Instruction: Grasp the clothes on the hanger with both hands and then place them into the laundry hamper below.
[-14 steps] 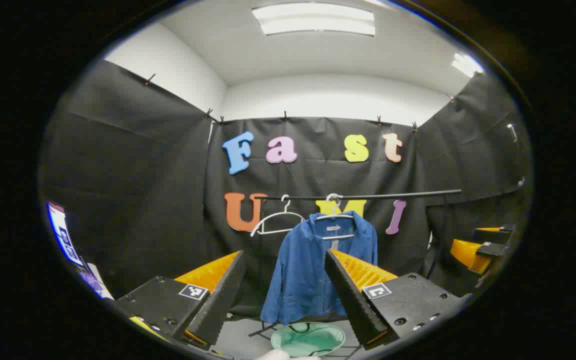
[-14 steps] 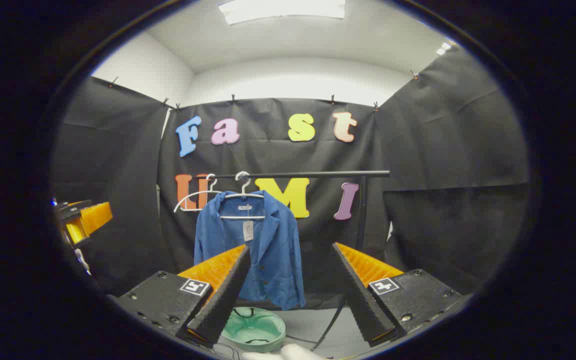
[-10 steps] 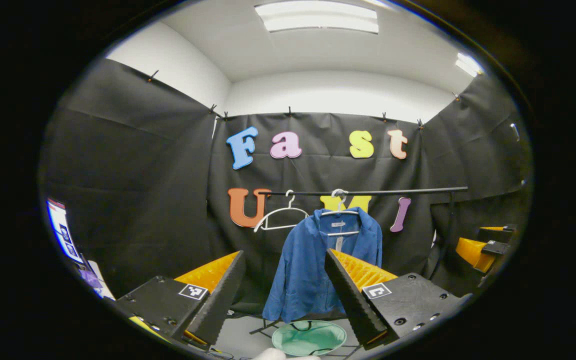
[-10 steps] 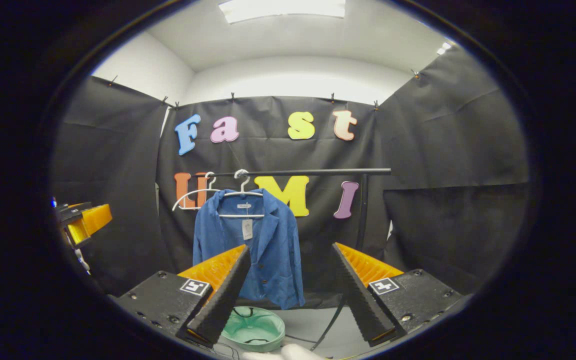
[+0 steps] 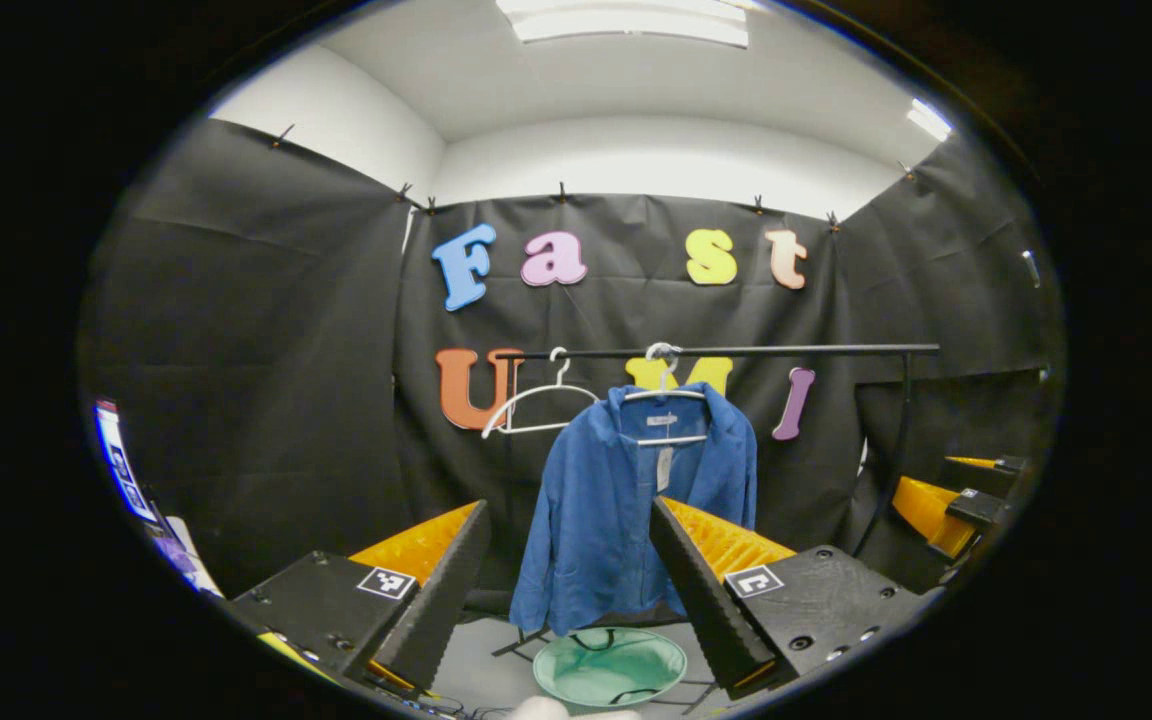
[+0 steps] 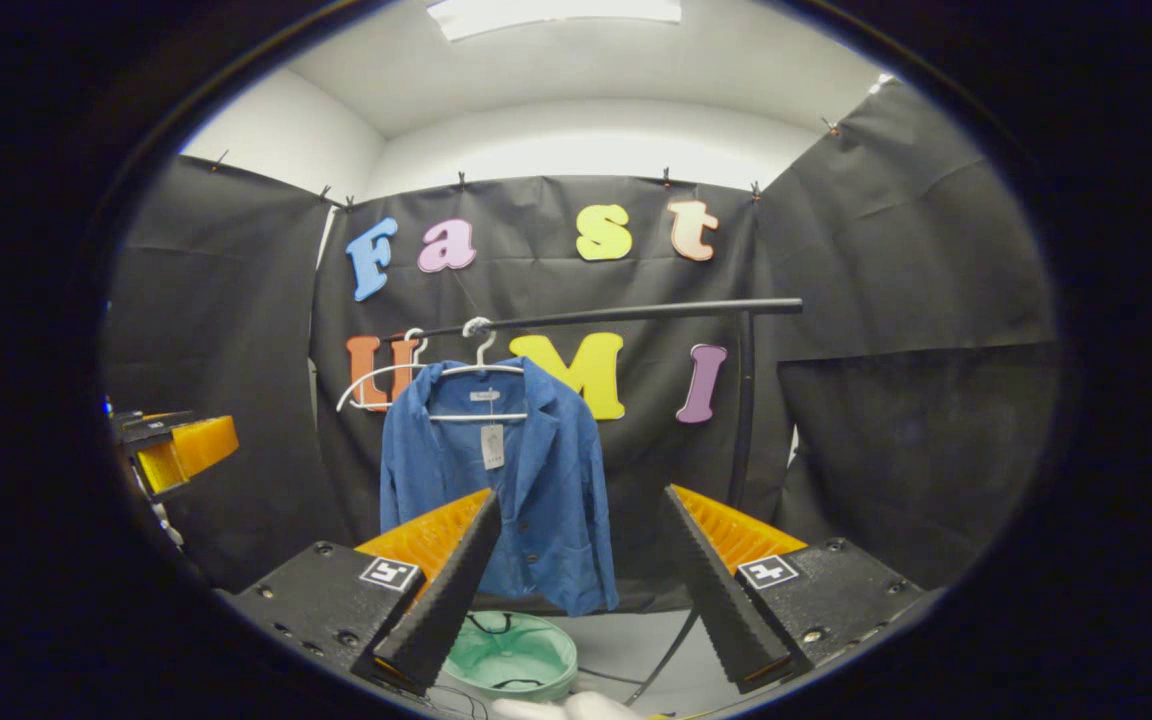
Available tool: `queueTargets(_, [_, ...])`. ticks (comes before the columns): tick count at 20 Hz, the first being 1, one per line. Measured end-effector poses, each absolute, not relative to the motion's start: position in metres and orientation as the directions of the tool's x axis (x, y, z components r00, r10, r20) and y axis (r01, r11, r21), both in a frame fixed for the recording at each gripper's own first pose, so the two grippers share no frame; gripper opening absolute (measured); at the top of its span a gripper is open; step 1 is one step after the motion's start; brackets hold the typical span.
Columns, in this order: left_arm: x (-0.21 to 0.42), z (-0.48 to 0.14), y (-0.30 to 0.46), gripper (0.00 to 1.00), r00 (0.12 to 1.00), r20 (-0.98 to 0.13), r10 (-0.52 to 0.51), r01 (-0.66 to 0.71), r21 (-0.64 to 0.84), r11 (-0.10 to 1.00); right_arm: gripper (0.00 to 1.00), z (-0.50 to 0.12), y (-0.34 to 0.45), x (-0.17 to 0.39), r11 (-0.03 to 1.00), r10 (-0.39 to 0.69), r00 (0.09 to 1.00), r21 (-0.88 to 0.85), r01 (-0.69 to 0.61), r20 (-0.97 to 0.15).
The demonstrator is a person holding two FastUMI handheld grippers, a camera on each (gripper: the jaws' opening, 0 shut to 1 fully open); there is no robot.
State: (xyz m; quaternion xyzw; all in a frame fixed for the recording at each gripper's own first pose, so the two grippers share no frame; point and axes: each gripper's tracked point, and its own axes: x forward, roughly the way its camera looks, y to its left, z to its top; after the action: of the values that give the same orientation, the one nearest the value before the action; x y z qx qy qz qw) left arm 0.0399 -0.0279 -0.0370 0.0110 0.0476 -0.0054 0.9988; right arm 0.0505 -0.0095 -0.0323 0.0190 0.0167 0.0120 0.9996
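Below the black rail (image 5: 726, 351), the blue jacket (image 5: 626, 520) hangs on a white hanger (image 5: 666, 395), directly above the green hamper (image 5: 608, 668). Soft, light cloth, it will likely sag; pinch each shoulder. Left gripper (image 5: 568, 520) and right gripper (image 6: 581, 510) gape wide, holding nothing, well short of it.

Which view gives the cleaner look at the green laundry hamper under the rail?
The left gripper view: the laundry hamper sits between the left gripper's open fingers, its round rim mostly exposed below the blue jacket. In the right gripper view the hamper is partly hidden behind a finger of the right gripper.
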Motion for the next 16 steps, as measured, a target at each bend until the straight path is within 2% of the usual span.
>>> queueTargets(6, [0.068, -0.041, -0.037, 1.00, 0.997, -0.079, 0.015, -0.012, 0.043, 0.999, 1.00, -0.044, -0.025, 0.082, 0.998, 0.021, 0.996, 0.069, -0.015, -0.081])
queueTargets(8, [0.075, -0.046, -0.041, 0.92, 0.996, -0.090, 0.017, -0.012, 0.049, 0.999, 1.00, -0.045, -0.028, 0.091, 0.998, 0.018, 0.996, 0.058, -0.013, -0.085])
queueTargets(9, [0.079, -0.047, -0.041, 1.00, 0.995, -0.093, 0.019, -0.014, 0.054, 0.998, 1.00, -0.045, -0.029, 0.098, 0.999, 0.020, 0.997, 0.050, -0.016, -0.081])
queueTargets(11, [0.088, -0.051, -0.044, 1.00, 0.995, -0.099, 0.023, -0.018, 0.049, 0.999, 0.99, -0.044, -0.035, 0.110, 0.999, 0.002, 0.998, 0.050, 0.002, -0.065])
queueTargets(12, [0.094, -0.054, -0.047, 0.97, 0.994, -0.104, 0.024, -0.018, 0.052, 0.998, 1.00, -0.042, -0.034, 0.117, 0.998, 0.009, 0.998, 0.056, -0.006, -0.054])
queueTargets(16, [0.121, -0.057, -0.054, 1.00, 0.997, -0.076, 0.020, -0.015, 0.076, 0.997, 1.00, -0.052, -0.022, 0.150, 0.997, 0.072, 0.995, 0.041, -0.069, -0.062])
